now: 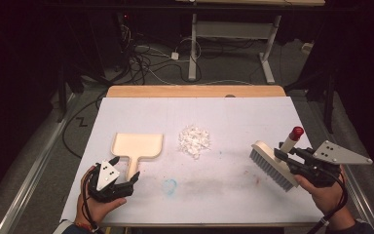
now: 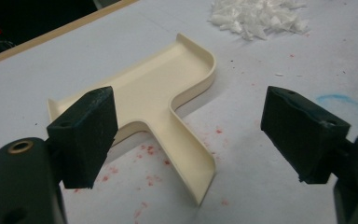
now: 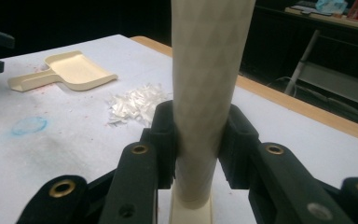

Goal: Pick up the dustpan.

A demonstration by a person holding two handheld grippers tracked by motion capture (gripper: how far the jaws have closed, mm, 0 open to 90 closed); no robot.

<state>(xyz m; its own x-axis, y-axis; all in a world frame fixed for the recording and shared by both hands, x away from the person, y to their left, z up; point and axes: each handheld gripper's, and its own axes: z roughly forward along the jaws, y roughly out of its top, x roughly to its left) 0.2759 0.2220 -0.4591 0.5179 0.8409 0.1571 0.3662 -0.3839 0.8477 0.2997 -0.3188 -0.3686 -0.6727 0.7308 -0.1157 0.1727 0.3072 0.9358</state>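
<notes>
A cream dustpan (image 1: 137,147) lies flat on the white table cover (image 1: 233,117), handle toward the person. My left gripper (image 1: 126,186) sits open just short of that handle; in the left gripper view the dustpan's handle (image 2: 191,154) runs between the two spread pads (image 2: 86,133). A pile of white shreds (image 1: 194,140) lies at the middle of the table, right of the dustpan. My right gripper (image 1: 285,157) is shut on the cream handle (image 3: 207,88) of a brush (image 1: 272,165) with grey bristles and a red handle tip (image 1: 297,131), held at the right side above the table.
A blue smudge (image 1: 170,185) and reddish specks mark the cover near the front. The wooden table edge (image 1: 195,91) shows at the back. Beyond it are cables on the floor and a white desk frame (image 1: 233,34).
</notes>
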